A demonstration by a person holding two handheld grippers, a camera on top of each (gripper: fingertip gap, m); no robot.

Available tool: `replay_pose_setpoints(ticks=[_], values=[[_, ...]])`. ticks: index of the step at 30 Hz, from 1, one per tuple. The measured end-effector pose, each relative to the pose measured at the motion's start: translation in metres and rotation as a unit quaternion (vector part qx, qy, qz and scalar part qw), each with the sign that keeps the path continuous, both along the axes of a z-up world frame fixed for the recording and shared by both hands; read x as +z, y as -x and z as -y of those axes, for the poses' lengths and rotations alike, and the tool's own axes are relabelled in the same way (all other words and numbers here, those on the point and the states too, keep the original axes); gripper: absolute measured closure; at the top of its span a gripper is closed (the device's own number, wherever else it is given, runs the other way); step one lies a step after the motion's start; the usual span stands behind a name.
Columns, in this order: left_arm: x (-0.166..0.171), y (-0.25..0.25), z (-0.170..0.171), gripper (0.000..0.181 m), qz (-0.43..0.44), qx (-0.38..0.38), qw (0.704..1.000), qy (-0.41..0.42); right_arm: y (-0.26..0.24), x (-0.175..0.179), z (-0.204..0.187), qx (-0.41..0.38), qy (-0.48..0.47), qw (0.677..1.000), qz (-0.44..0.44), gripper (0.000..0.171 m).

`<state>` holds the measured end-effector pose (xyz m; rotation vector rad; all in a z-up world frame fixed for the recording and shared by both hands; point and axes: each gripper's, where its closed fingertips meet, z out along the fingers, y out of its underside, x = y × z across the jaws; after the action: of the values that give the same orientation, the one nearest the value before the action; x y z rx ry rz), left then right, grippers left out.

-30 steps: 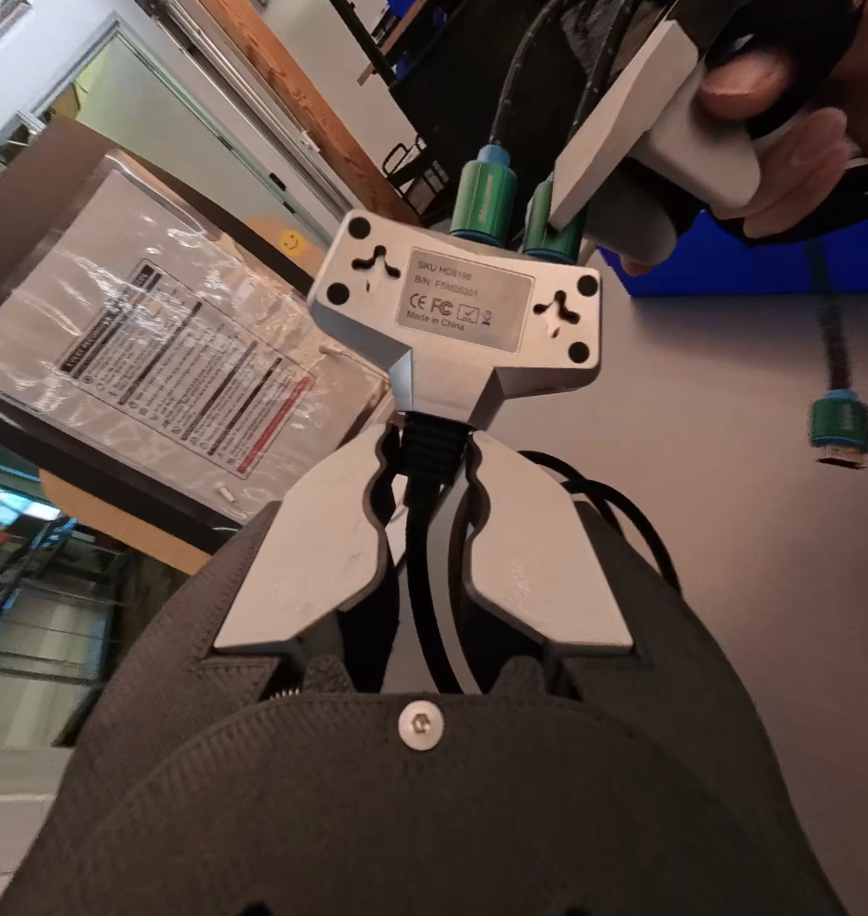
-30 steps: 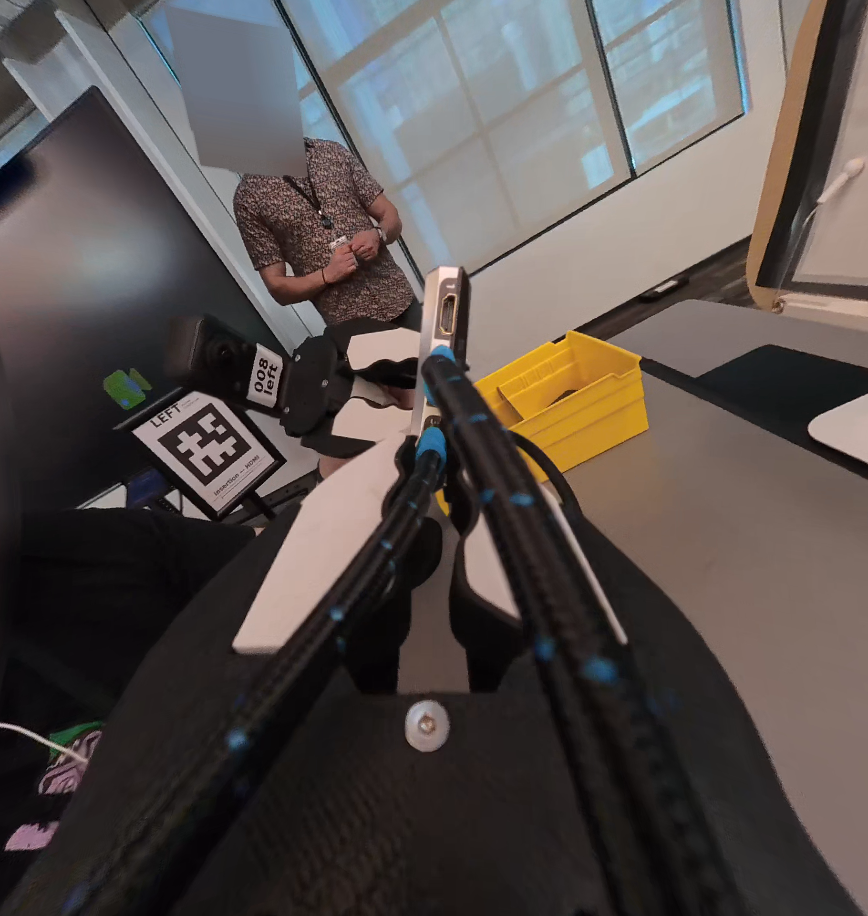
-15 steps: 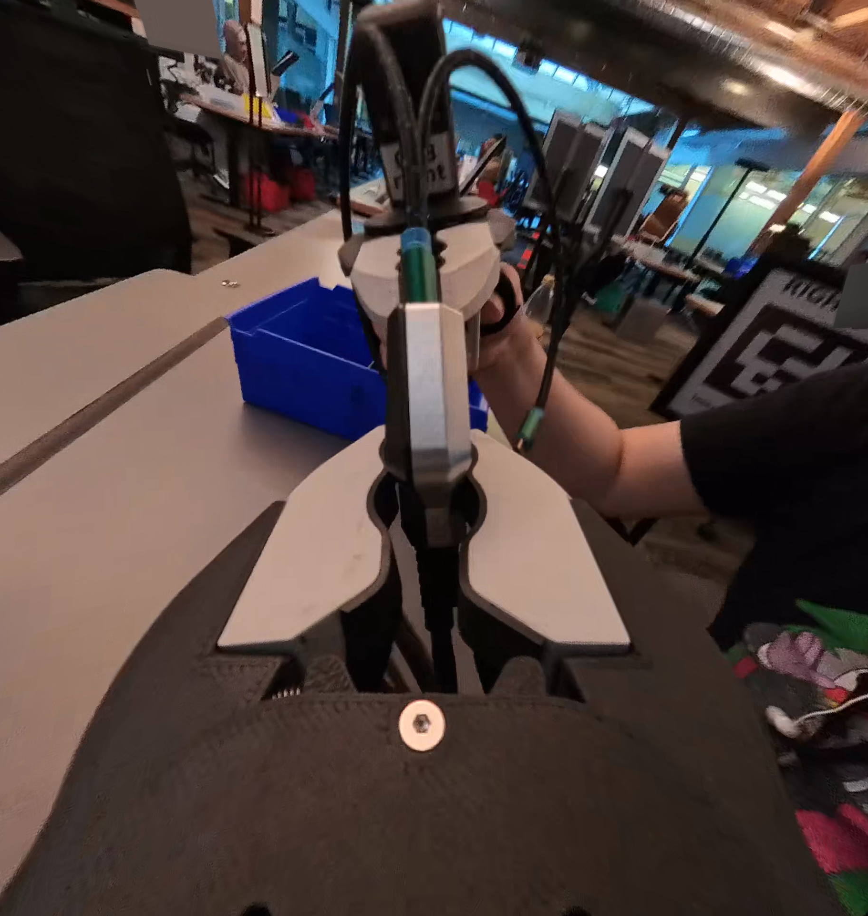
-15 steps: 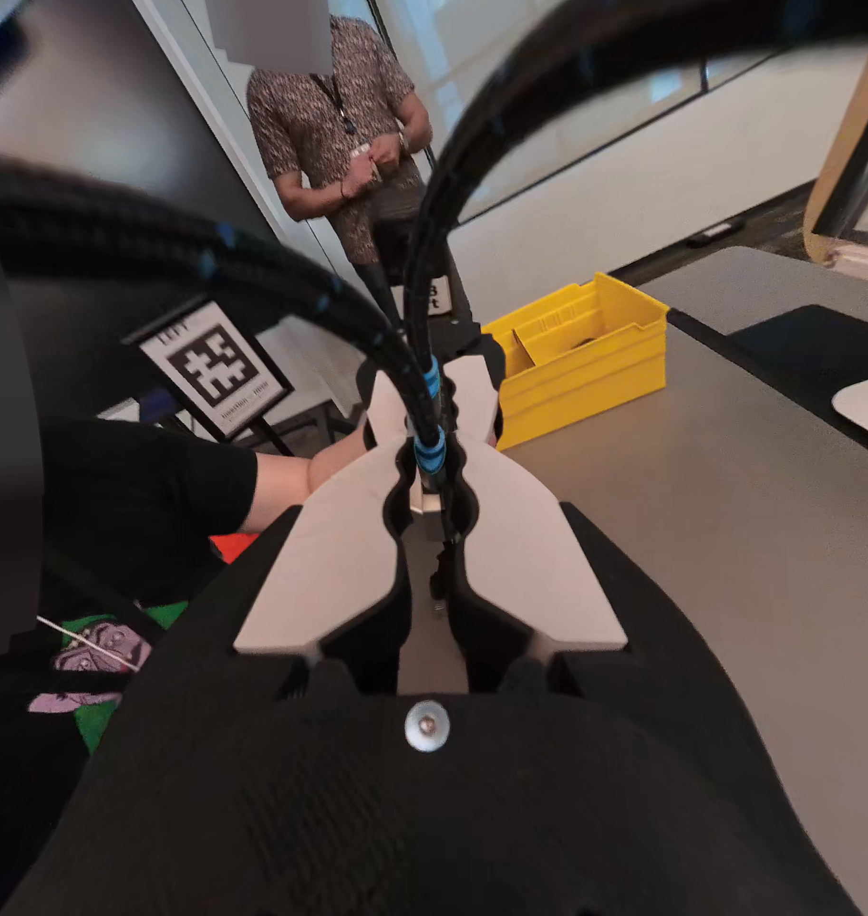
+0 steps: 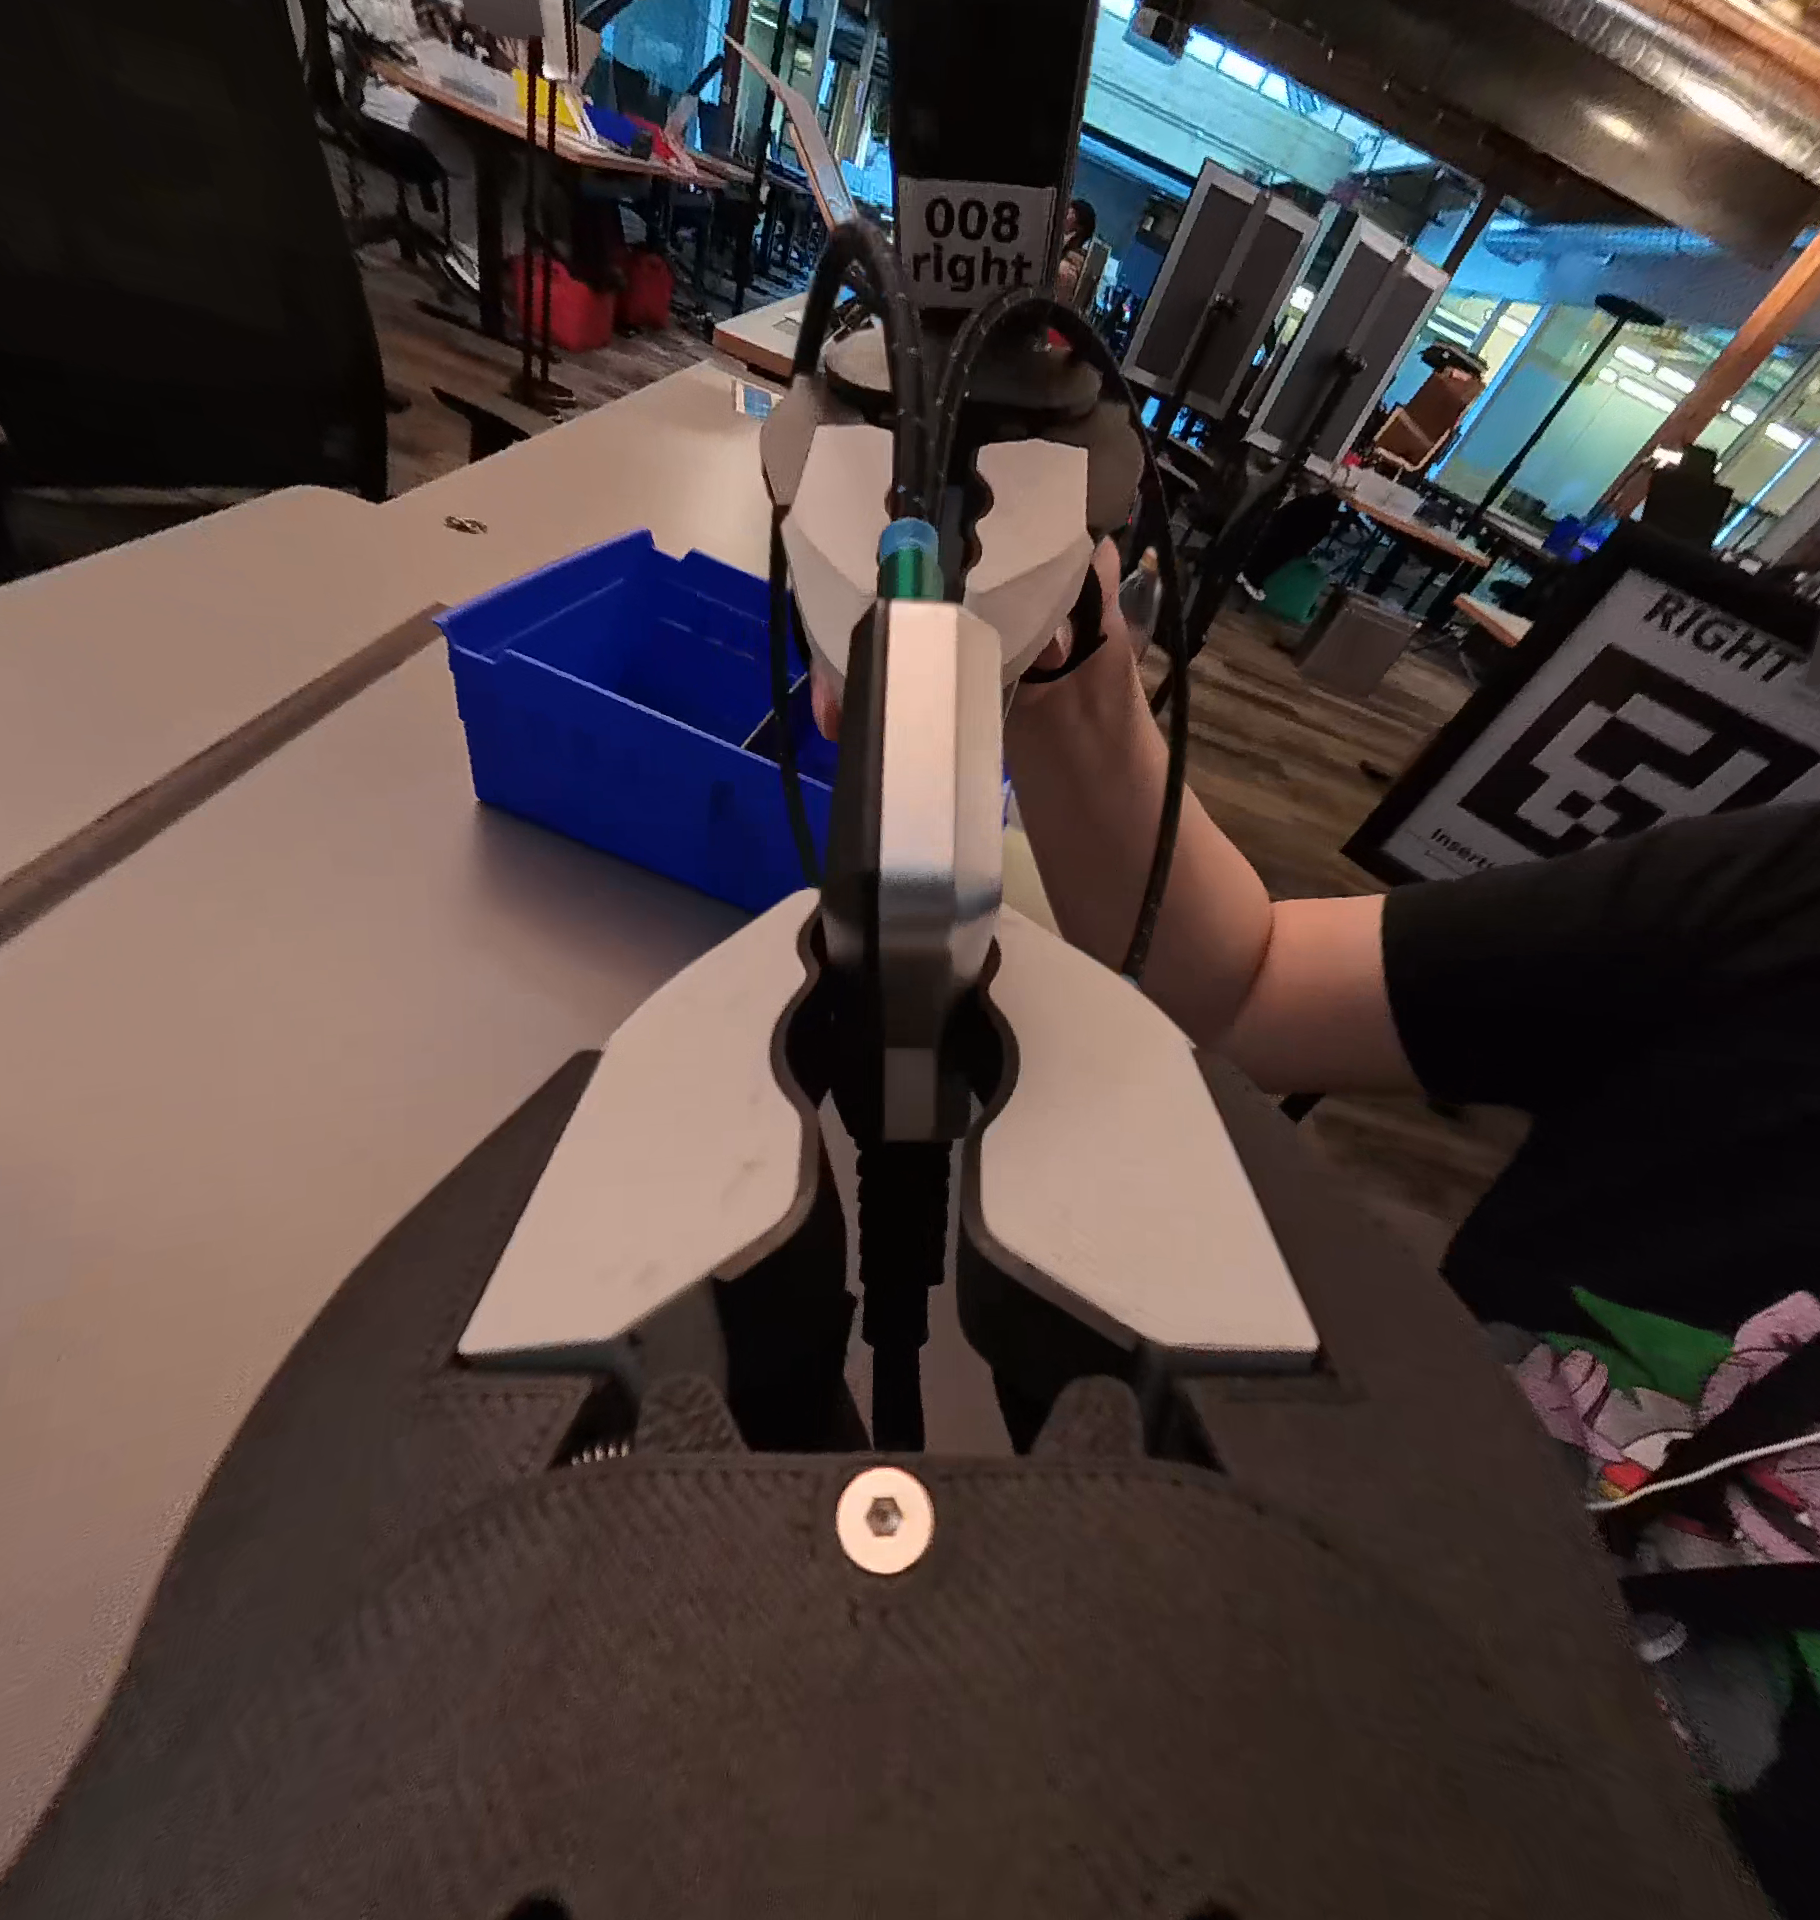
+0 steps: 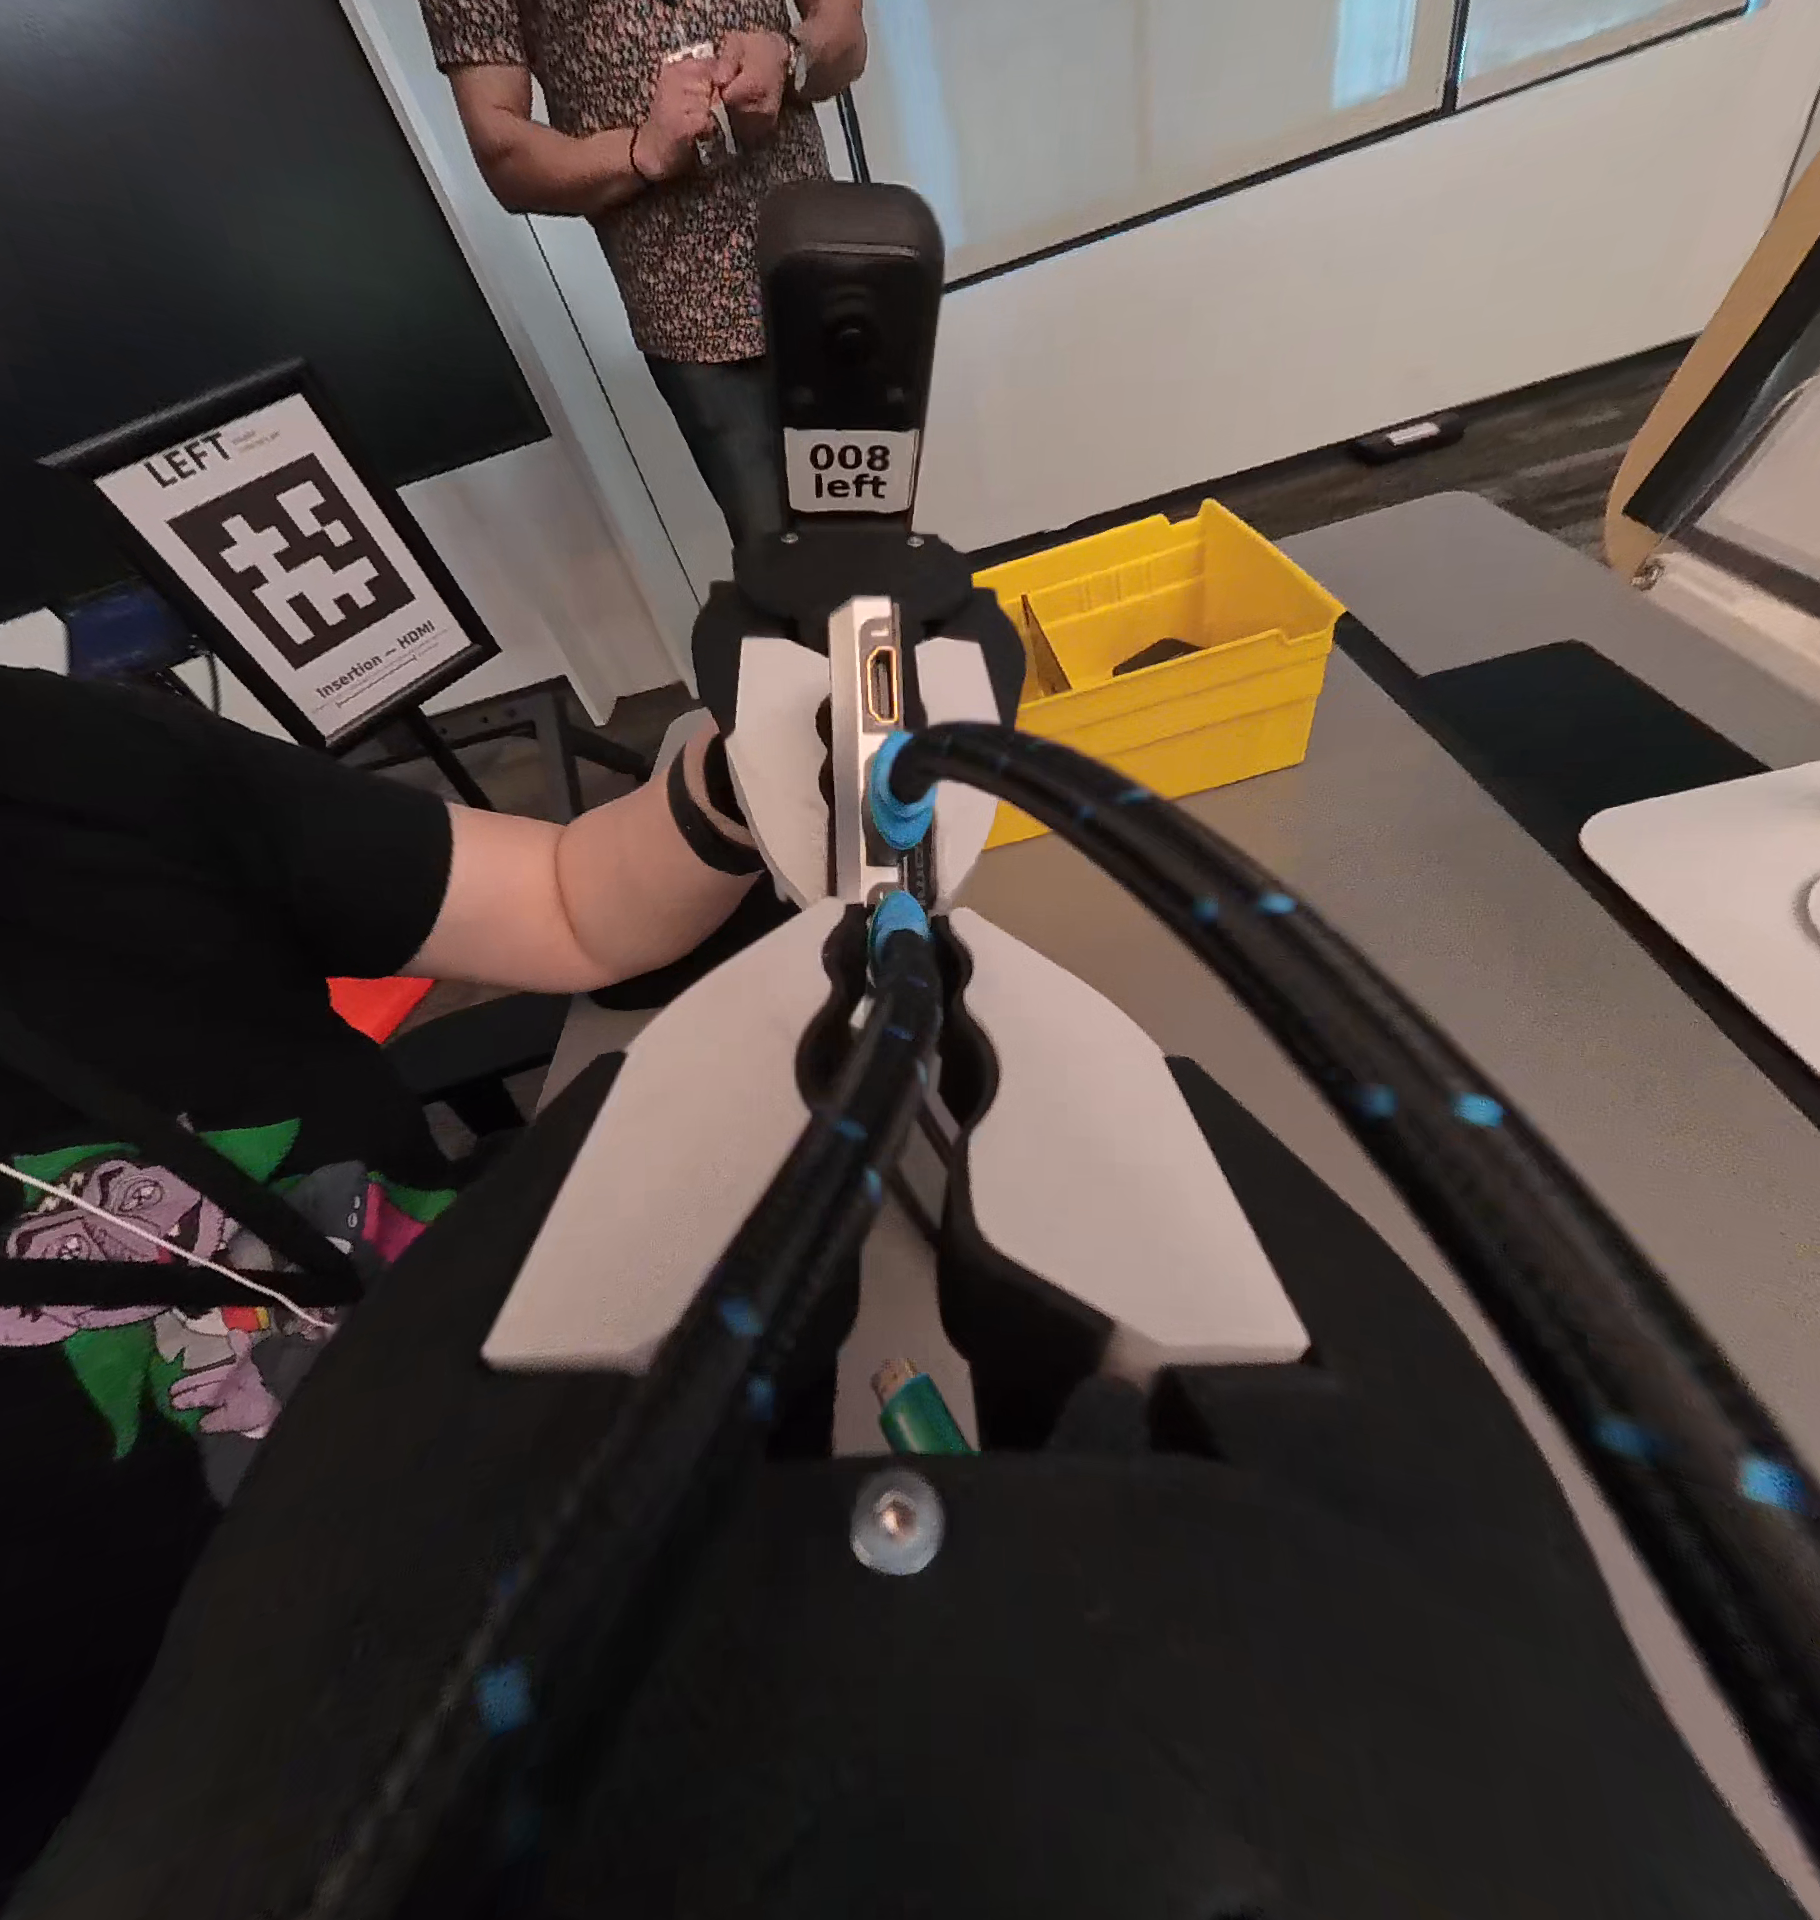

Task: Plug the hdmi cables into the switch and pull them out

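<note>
The switch (image 5: 911,831) has been swung round since a second ago: then its flat labelled back was faced by the left wrist view, now only its thin silver edge is shown, and the two grippers are lined up nose to nose. The table (image 5: 210,987) is seen at far left of that view, with a blue bin (image 5: 615,727) set on it behind the switch. The left gripper (image 5: 901,997) is closed tight on the switch's narrow end, where its black lead runs back between the fingers (image 5: 677,1132). Beyond the switch, a green plug (image 5: 911,571) is seated in its far edge, and the right gripper (image 5: 932,540) is pinched on it. A bare forearm (image 5: 1197,935) is seen to the right.

In the right wrist view, a framed marker sign (image 6: 282,561) stands at left and a person (image 6: 657,156) behind. At centre, the switch (image 6: 864,727) is held upright; one port is open at the top, a braided black cable (image 6: 1301,1039) is plugged below it, and the lowest plug (image 6: 898,920) is clamped by the right gripper (image 6: 901,966). A loose green plug (image 6: 916,1408) dangles under the fingers. A yellow bin (image 6: 1176,665) sits on the table to the right.
</note>
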<state>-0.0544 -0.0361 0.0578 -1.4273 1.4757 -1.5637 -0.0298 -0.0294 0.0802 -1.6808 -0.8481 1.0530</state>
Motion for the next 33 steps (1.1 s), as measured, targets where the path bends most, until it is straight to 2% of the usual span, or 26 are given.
replay_pose_setpoints(ticks=[13, 15, 21, 24, 25, 27, 31, 33], values=[[0.003, 0.002, -0.009, 0.161, 0.005, 0.01, 0.999, 0.033, 0.002, -0.002, -0.009, 0.016, 0.039, 0.997, -0.064, 0.159], [0.005, 0.002, -0.008, 0.161, 0.007, 0.005, 0.999, 0.039, 0.002, 0.0, -0.008, 0.032, 0.053, 0.994, -0.085, 0.165], [-0.002, 0.002, -0.011, 0.161, -0.006, 0.013, 0.999, 0.047, 0.001, -0.011, -0.009, 0.026, 0.055, 0.997, -0.056, 0.158], [0.002, 0.003, -0.011, 0.161, 0.0, 0.012, 0.999, 0.032, 0.002, -0.004, -0.009, 0.023, 0.034, 0.997, -0.06, 0.158], [0.006, 0.004, -0.011, 0.161, 0.005, 0.012, 1.0, 0.024, 0.003, 0.001, -0.01, 0.017, 0.026, 0.997, -0.064, 0.159], [0.017, 0.012, -0.013, 0.161, 0.023, 0.014, 1.0, 0.016, -0.005, 0.007, -0.012, -0.018, 0.018, 0.998, -0.06, 0.144], [0.045, 0.042, -0.029, 0.161, 0.072, 0.037, 0.996, 0.026, -0.032, 0.036, 0.011, -0.057, 0.007, 0.994, -0.091, 0.151], [0.058, 0.056, -0.04, 0.161, 0.098, 0.061, 0.993, 0.032, -0.056, 0.033, 0.016, -0.129, 0.007, 0.991, -0.043, 0.153]])
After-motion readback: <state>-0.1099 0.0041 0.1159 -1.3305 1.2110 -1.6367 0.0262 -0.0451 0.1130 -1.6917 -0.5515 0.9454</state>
